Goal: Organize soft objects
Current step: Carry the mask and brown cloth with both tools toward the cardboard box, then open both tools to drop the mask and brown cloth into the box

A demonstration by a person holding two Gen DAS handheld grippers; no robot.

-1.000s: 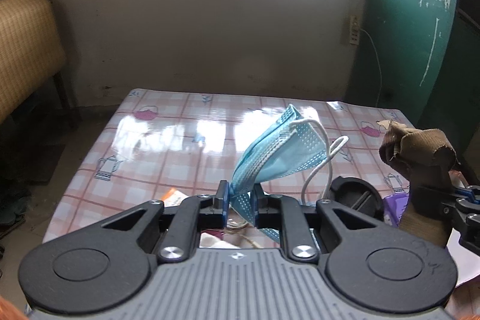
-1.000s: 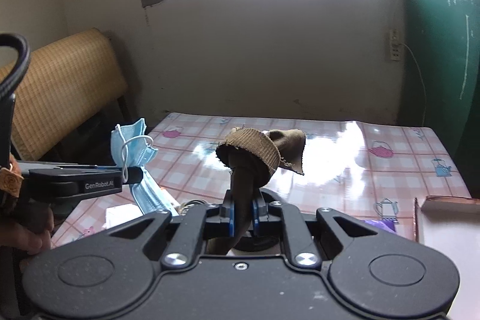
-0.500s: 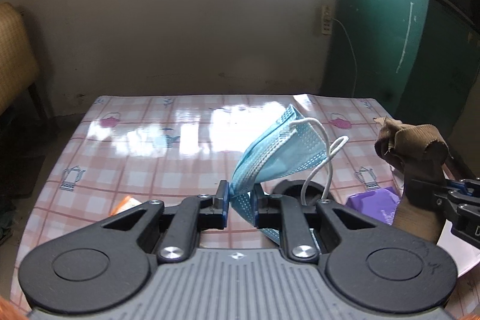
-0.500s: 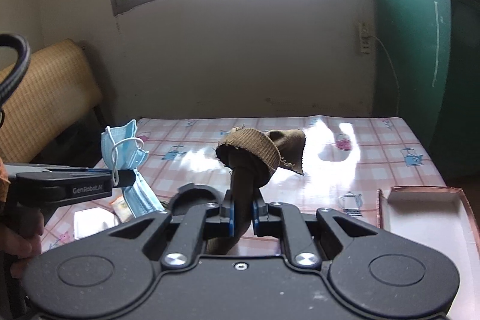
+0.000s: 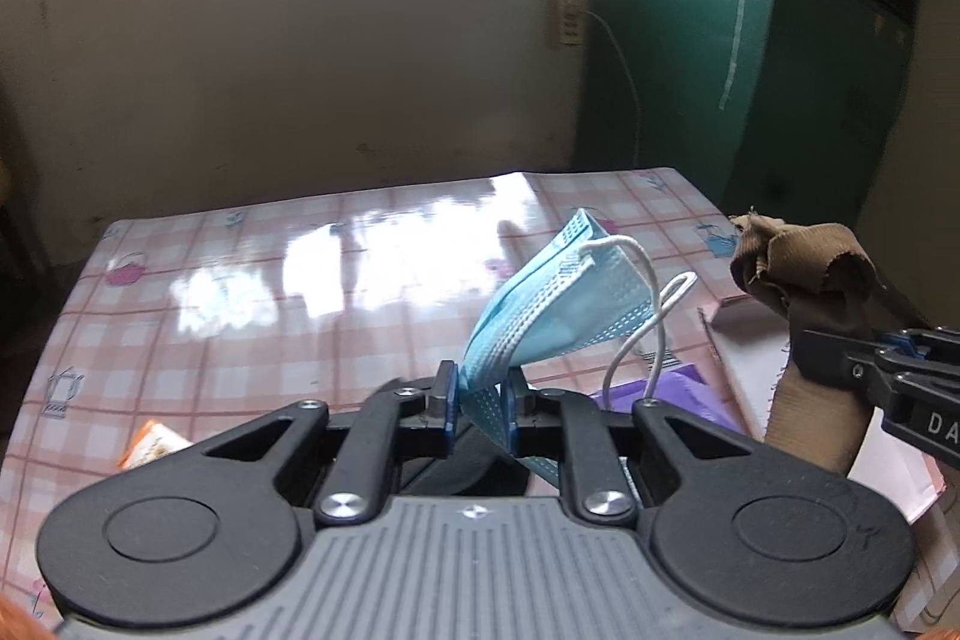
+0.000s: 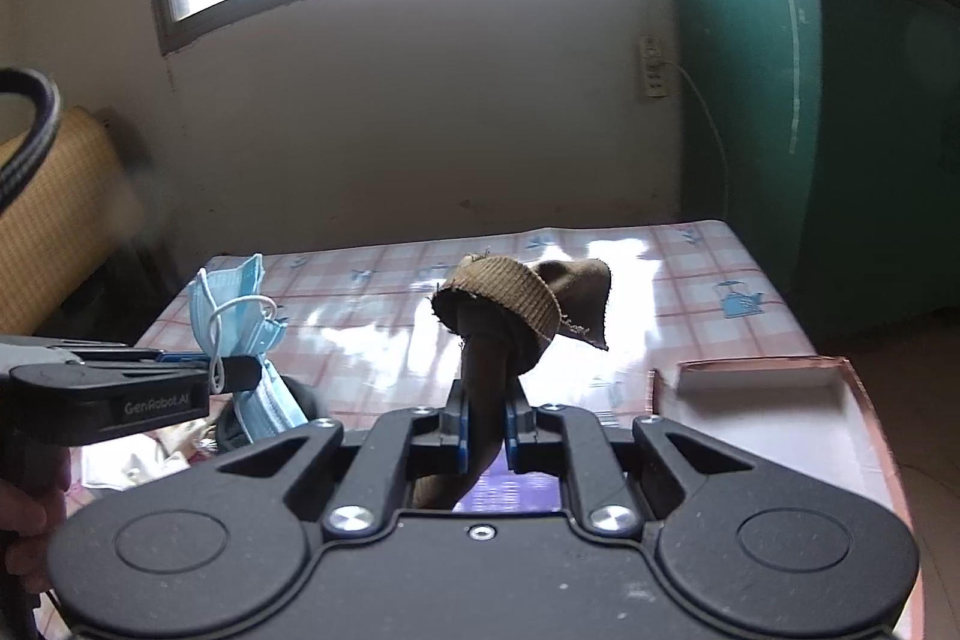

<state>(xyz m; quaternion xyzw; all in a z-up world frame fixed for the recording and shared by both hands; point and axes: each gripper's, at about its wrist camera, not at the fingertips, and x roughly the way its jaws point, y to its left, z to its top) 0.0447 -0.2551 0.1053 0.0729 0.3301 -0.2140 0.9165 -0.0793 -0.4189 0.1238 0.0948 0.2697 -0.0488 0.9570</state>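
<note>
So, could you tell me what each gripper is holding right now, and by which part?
The left gripper pinches the blue face mask at its bunched lower end. The right gripper clamps the brown sock on its leg, below the cuff.

A crumpled light-blue face mask [image 5: 564,310], white ear loops dangling, and a knotted brown ribbed sock [image 6: 510,316] are each held aloft, pinched upright, above the checked tabletop's [image 5: 270,292] near edge.

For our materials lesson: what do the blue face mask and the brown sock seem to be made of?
Face mask: probably non-woven fabric, matte, with pleats, dotted embossed edges and white elastic loops. Brown sock: apparently knitted fabric, matte, ribbed cuff with frayed threads.
</note>
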